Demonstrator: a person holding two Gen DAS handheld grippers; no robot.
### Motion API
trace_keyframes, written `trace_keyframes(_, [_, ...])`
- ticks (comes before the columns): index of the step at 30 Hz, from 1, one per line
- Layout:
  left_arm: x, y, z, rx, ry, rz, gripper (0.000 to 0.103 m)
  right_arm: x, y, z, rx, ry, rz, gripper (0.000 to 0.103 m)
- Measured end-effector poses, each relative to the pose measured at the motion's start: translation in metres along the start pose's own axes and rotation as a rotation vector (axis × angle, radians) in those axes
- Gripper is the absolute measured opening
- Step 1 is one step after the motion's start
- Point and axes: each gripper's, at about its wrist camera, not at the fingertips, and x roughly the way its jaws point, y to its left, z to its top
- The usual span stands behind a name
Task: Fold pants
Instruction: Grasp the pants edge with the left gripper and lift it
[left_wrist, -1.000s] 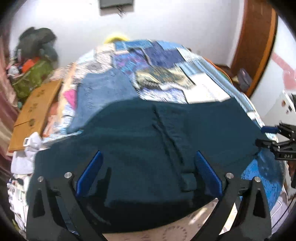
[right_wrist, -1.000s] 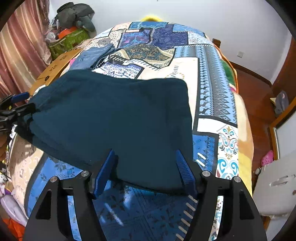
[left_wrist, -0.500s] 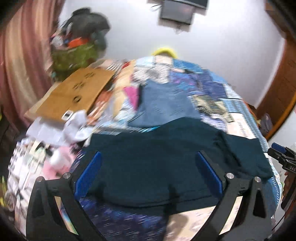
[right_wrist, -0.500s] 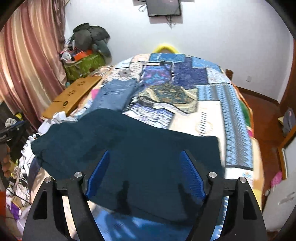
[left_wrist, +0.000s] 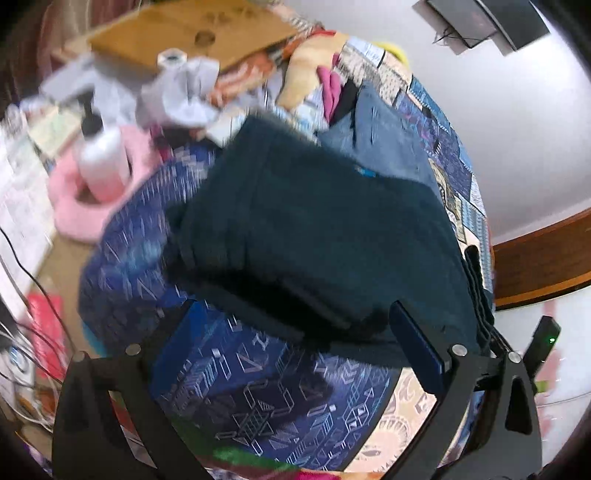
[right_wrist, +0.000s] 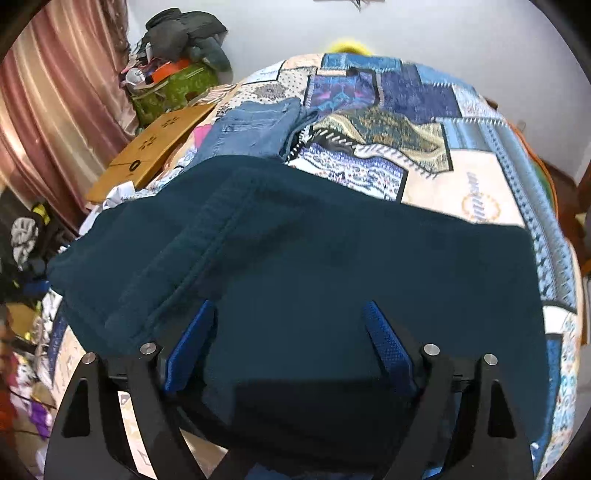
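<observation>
- Patchwork-print bedspread (right_wrist: 476, 184) fills most of the right wrist view, blue and cream blocks running from centre to the right edge; in the left wrist view its dark blue geometric part (left_wrist: 258, 398) sits at lower centre.
- Dark teal pants (right_wrist: 332, 266) lie folded across the bedspread in the middle of the right wrist view, a seam running diagonally at centre left; in the left wrist view the pants (left_wrist: 325, 229) fill the centre, layered edges facing the lower left.
- Jeans (right_wrist: 255, 129) lie folded above the pants, upper centre.
- Cardboard (right_wrist: 155, 147) sits at left, beside the bedspread.
- Right gripper (right_wrist: 288, 343), bottom centre: jaws spread wide over the pants, gripping nothing.
- Left gripper (left_wrist: 295, 350), bottom centre: jaws spread wide, empty, near the pants' edge.
- White bottle (left_wrist: 99, 162), blurred, upper left of the left wrist view, on something pink.
</observation>
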Motion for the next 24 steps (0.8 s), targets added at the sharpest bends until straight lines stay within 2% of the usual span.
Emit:
trace_keyframes(3, [0.016, 0.008, -0.005, -0.068, 0.072, -0.092, 0.101, 0.0, 0.005, -0.001, -0.021, -0.003, -0.015, 0.082])
trace_keyframes(8, [0.03, 0.016, 0.001, -0.147, 0.08, -0.213, 0.102, 0.001, 0.003, -0.003, -0.008, -0.004, -0.003, 0.083])
trace_keyframes(10, [0.037, 0.018, 0.008, -0.17, 0.082, -0.248, 0.102, 0.002, 0.001, -0.003, 0.001, -0.005, 0.006, 0.084])
trace_keyframes(13, [0.05, 0.022, 0.021, -0.193, 0.078, -0.253, 0.101, 0.003, 0.0, -0.003, 0.011, -0.007, 0.017, 0.084])
trace_keyframes(14, [0.053, 0.023, 0.026, -0.201, 0.071, -0.235, 0.094, 0.002, 0.0, -0.004, 0.012, -0.009, 0.018, 0.084])
trace_keyframes(15, [0.055, 0.023, 0.031, -0.201, 0.058, -0.191, 0.079, 0.002, 0.0, -0.004, 0.014, -0.012, 0.018, 0.084])
trace_keyframes(16, [0.058, 0.023, 0.035, -0.197, 0.051, -0.149, 0.072, 0.002, 0.0, -0.005, 0.015, -0.013, 0.018, 0.084])
trace_keyframes(18, [0.061, 0.02, 0.041, -0.163, 0.014, -0.068, 0.05, 0.002, 0.001, -0.005, 0.019, -0.015, 0.018, 0.084])
trace_keyframes(20, [0.055, 0.015, 0.041, -0.12, -0.033, -0.03, 0.041, 0.0, 0.002, -0.006, 0.022, -0.018, 0.017, 0.084])
trace_keyframes(23, [0.033, -0.008, 0.042, 0.008, -0.147, 0.091, 0.034, -0.006, -0.001, -0.007, 0.024, -0.027, 0.007, 0.084])
trace_keyframes(24, [0.021, -0.017, 0.042, 0.063, -0.204, 0.156, 0.032, -0.008, -0.003, -0.008, 0.024, -0.03, -0.001, 0.084])
